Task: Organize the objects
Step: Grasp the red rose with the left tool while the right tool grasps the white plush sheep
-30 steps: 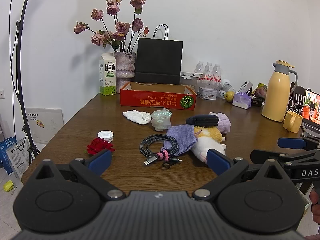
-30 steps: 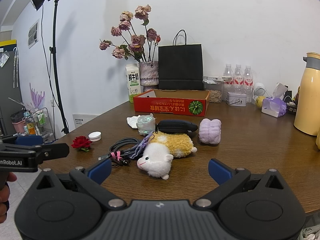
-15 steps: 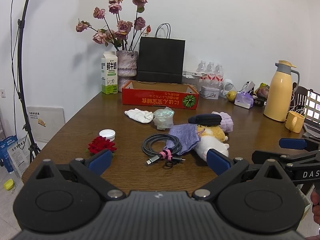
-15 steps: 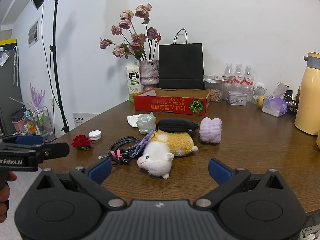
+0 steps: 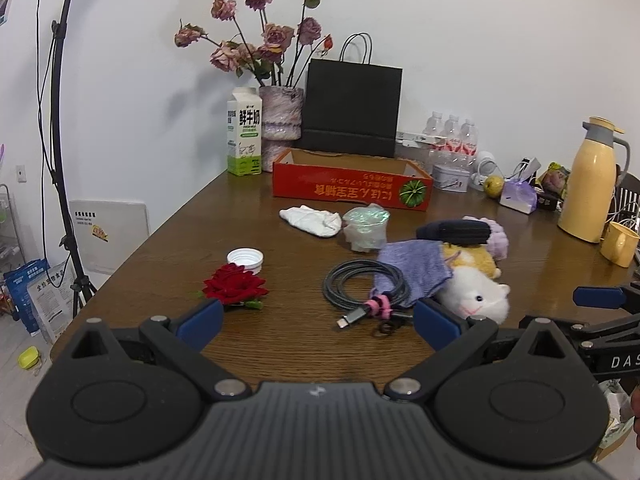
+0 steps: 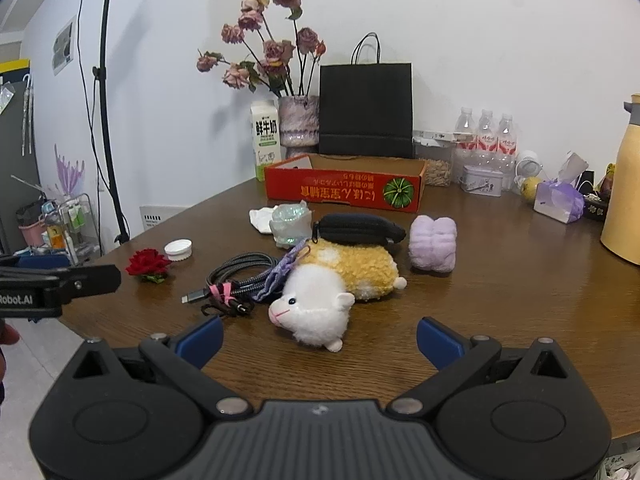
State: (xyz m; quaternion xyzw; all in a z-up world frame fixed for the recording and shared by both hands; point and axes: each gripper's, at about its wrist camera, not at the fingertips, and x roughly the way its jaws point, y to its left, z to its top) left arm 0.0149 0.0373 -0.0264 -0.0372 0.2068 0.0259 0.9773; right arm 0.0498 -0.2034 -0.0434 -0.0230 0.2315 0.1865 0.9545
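Observation:
A red cardboard box (image 5: 352, 190) (image 6: 344, 190) stands open at the back of the brown table (image 5: 288, 344). In front of it lie a white cloth (image 5: 311, 220), a clear plastic cup (image 5: 366, 229), a black pouch (image 6: 360, 229), a purple fuzzy roll (image 6: 433, 243), a yellow and white plush hamster (image 6: 332, 284), a purple cloth (image 5: 414, 268), a coiled grey cable (image 5: 360, 284), a red rose (image 5: 234, 286) and a white cap (image 5: 245, 259). My left gripper (image 5: 318, 322) is open and empty near the front edge, before the cable. My right gripper (image 6: 320, 340) is open and empty, just before the hamster.
A milk carton (image 5: 244, 138), a vase of dried roses (image 5: 280, 118) and a black paper bag (image 5: 352, 108) stand along the back wall. Water bottles (image 6: 486, 136), a tin, a yellow thermos (image 5: 592, 184) and a yellow mug (image 5: 618, 240) are at the right. A light stand (image 6: 106, 100) is left.
Both grippers have moved slightly forward toward the table's objects. Both stay open and empty. Nothing on the table has moved.

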